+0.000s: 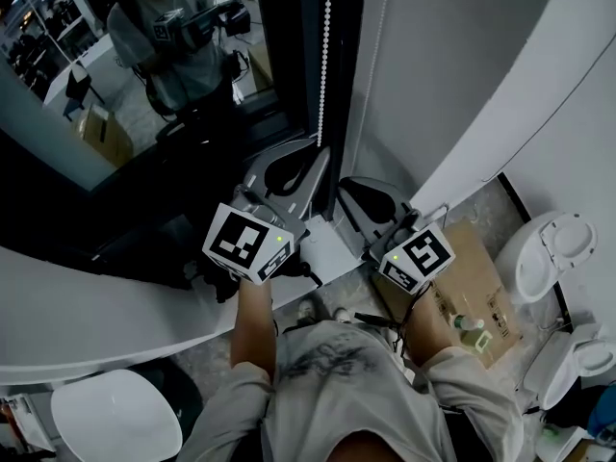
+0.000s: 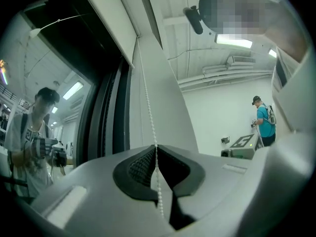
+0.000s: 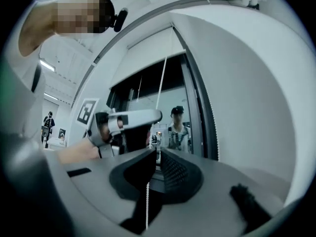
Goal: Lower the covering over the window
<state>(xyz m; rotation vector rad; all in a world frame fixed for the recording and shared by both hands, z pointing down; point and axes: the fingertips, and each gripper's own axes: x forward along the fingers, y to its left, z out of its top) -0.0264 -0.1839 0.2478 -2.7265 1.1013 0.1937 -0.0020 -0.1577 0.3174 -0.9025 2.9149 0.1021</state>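
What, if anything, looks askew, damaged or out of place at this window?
Nothing stands out: the bead chain hangs straight beside the window frame, pinched in the shut left gripper.

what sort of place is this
Probably an office or lab workspace: a large window with a blind's bead chain, a white chair, and a strip light overhead.
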